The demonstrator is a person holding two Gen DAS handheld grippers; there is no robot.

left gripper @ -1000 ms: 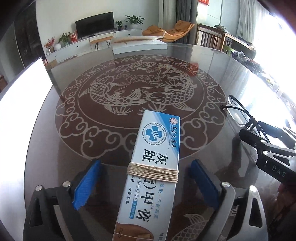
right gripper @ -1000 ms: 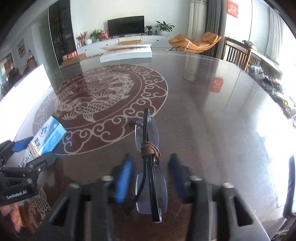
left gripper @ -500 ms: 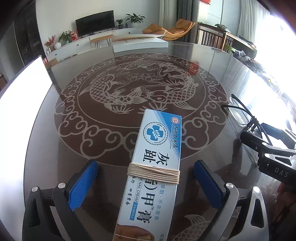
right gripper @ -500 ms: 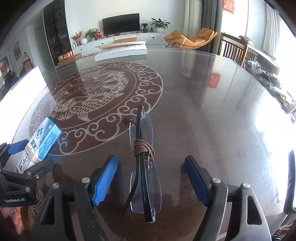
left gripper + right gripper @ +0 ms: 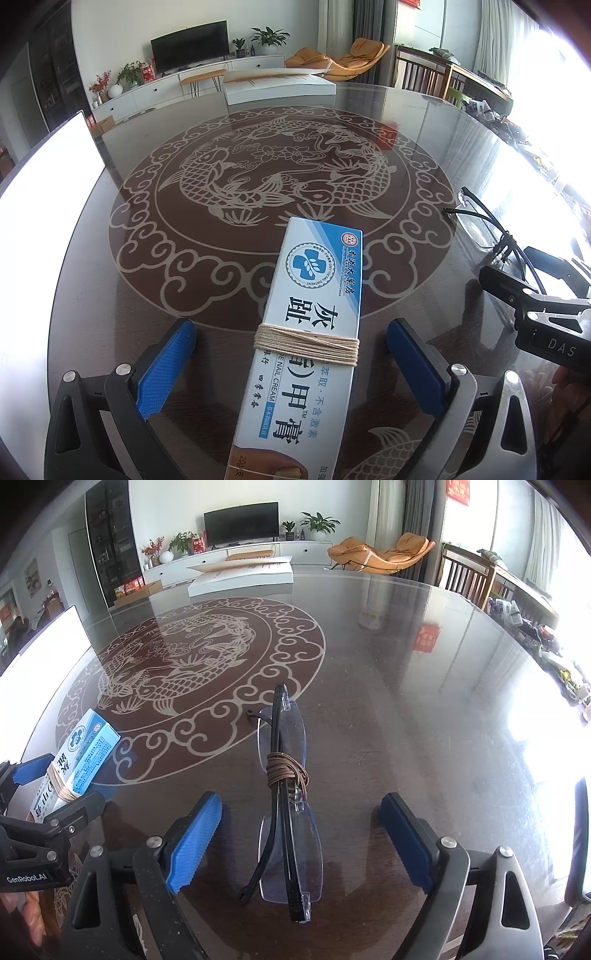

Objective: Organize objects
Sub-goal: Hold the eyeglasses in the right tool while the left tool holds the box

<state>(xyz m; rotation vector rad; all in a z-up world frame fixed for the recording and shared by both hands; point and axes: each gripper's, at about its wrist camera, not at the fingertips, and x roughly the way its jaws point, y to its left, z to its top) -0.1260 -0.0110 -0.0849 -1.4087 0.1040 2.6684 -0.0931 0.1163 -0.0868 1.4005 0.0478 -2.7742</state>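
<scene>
A blue and white nail cream box (image 5: 314, 325), tied round with beige string, lies flat on the dark table (image 5: 110, 314). My left gripper (image 5: 291, 332) stands open around it, and its blue pads (image 5: 166, 369) are clear of both sides. Folded rimless glasses (image 5: 284, 812) with black arms and a brown cord wound round them lie on the table between the jaws of my right gripper (image 5: 301, 805). Those jaws are opening and the pads (image 5: 195, 834) do not touch the glasses. The box (image 5: 79, 760) and the left gripper (image 5: 44, 823) also show at the left of the right wrist view.
The glossy round table has a carved fish medallion (image 5: 280, 192). A flat white box (image 5: 280, 86) lies at its far edge and a bright white panel (image 5: 44, 192) stands at the left. Small clutter (image 5: 517, 620) lines the right rim, by a wooden chair (image 5: 465, 576).
The right gripper's jaws have spread wide from close beside the glasses, which stay lying on the table. The left jaws widened slightly around the box. Neither hand has shifted.
</scene>
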